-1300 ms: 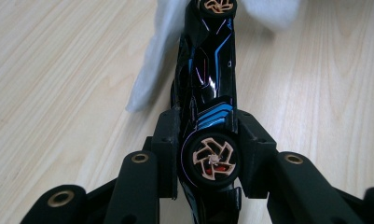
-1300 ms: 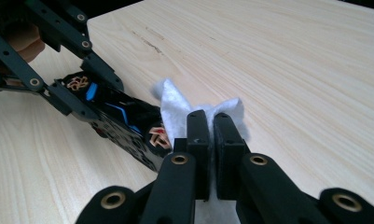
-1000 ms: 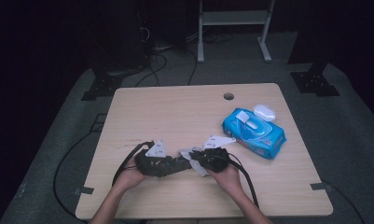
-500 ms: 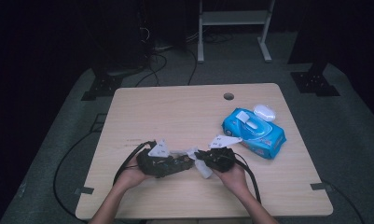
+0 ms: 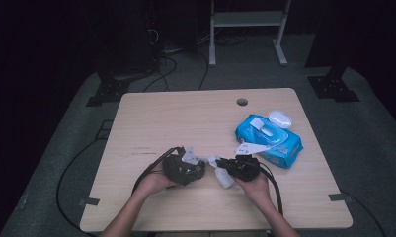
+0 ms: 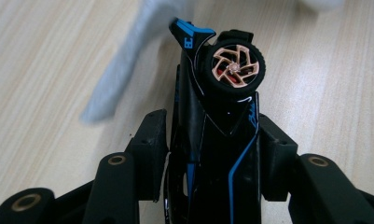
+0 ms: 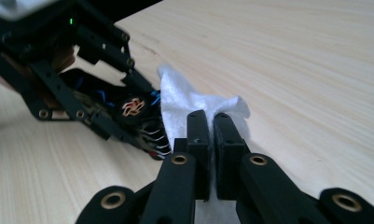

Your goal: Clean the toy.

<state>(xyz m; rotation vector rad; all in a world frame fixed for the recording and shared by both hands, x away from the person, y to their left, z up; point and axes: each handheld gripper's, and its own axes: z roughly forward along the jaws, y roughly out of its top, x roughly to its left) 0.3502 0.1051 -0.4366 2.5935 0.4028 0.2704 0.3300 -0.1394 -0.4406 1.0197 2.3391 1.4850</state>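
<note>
In the left gripper view a black toy car [image 6: 217,140] with blue trim and copper wheels stands on its side between my left gripper's [image 6: 212,135] jaws. Those jaws have just been opening; their pads sit beside the car with slight slack. A blurred white wipe [image 6: 124,74] lies past its nose. My right gripper [image 7: 211,126] is shut on that wipe [image 7: 184,100], right beside the car's wheel [image 7: 133,108]. From above, the left gripper [image 5: 200,168] and right gripper [image 5: 220,167] point at each other near the table's front edge, the wipe [image 5: 224,177] between them.
A blue wipes pack [image 5: 269,138] with its flap lifted lies to the right, a small white case [image 5: 279,118] behind it. The wooden table [image 5: 185,118] has a cable hole [image 5: 242,102] at its far edge. Cables trail from both grippers toward the person.
The right gripper has drawn back to the right with the wipe, so a gap has opened between the two grippers. The left hand has shifted slightly right too.
</note>
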